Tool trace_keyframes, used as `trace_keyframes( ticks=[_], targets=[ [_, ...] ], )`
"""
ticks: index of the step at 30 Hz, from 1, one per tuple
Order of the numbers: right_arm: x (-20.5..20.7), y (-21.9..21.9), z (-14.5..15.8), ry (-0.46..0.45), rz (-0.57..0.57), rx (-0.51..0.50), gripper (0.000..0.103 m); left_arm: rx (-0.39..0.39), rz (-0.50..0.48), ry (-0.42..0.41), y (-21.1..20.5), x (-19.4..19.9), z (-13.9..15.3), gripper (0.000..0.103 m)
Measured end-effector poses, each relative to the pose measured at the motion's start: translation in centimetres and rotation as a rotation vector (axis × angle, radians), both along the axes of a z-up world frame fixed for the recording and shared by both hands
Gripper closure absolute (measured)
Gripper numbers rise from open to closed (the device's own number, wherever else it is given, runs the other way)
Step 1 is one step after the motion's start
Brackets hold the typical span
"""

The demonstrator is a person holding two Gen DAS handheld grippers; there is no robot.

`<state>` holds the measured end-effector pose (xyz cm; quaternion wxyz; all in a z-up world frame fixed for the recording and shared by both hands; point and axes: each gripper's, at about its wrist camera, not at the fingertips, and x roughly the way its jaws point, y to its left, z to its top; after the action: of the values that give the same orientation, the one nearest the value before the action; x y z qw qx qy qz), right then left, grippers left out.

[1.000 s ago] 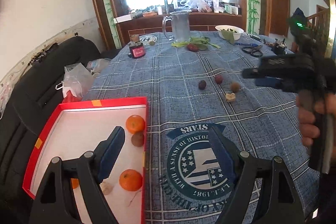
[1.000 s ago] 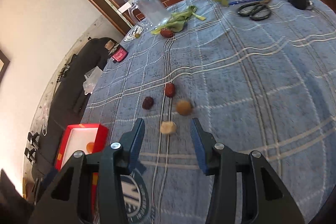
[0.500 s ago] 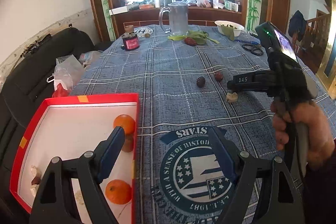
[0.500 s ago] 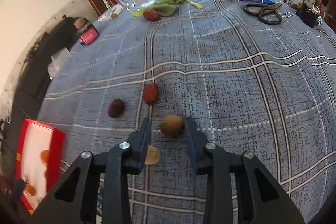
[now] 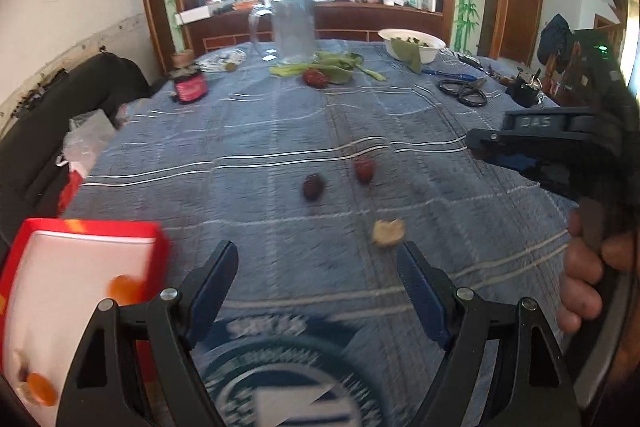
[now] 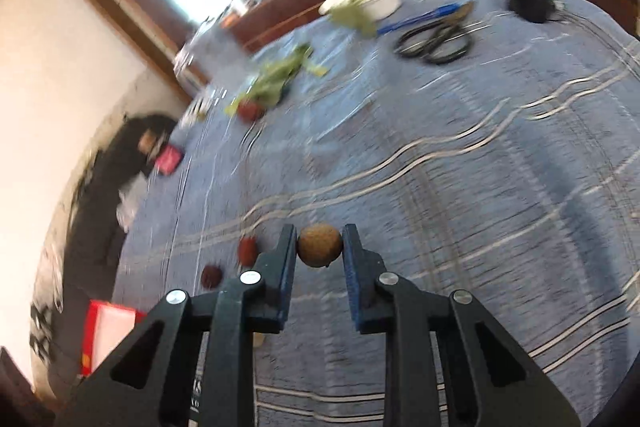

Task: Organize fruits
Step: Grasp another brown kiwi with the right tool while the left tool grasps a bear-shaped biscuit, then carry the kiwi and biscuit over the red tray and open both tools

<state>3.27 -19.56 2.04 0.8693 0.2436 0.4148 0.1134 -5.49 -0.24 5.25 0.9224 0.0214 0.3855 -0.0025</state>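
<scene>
The round brown fruit (image 6: 320,246) is pinched at the tips of the just-closed right tongs (image 6: 320,247), so it could be squeezed out, while the left tongs (image 5: 316,279) are held open and empty.

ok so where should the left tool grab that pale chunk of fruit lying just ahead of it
Take the pale chunk across its middle, coming down from above and slightly behind, where the open left tool already points. It looks low and lumpy on the tablecloth, so the pads would likely need to drop nearly to the cloth. Both sides are free; the dark red fruits sit apart, farther back.
</scene>
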Motion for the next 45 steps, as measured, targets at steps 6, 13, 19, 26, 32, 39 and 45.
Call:
trace_keyframes(
  ticks=[6,13,19,26,32,39,45],
  targets=[
    [0.1,-0.9,0.7,-0.01,-0.031,0.039,0.078,0.008,-0.019,0.039,-2.2,2.2,-1.5,0.028],
    [0.2,-0.3,0.7,-0.009,-0.012,0.051,0.078,0.01,-0.019,0.087,-3.1,4.1,-3.1,0.047],
    [0.1,0.2,0.8,-0.018,-0.004,0.031,0.078,-0.033,-0.042,0.096,-2.9,4.7,-3.6,0.066],
    [0.1,0.6,0.8,-0.019,0.0,0.015,0.078,-0.044,-0.051,0.08,-2.6,4.2,-3.3,0.082],
    [-0.2,1.1,1.0,-0.035,0.012,0.003,0.078,-0.047,-0.029,0.0,-1.5,1.1,-0.2,0.082],
    [-1.2,3.1,1.9,-0.114,0.059,-0.053,0.078,-0.065,0.034,-0.114,2.9,-5.9,4.3,0.082],
    [-2.5,4.4,2.4,-0.213,0.077,-0.122,0.078,-0.027,0.17,-0.198,11.2,-12.5,7.4,0.082]
  ],
)
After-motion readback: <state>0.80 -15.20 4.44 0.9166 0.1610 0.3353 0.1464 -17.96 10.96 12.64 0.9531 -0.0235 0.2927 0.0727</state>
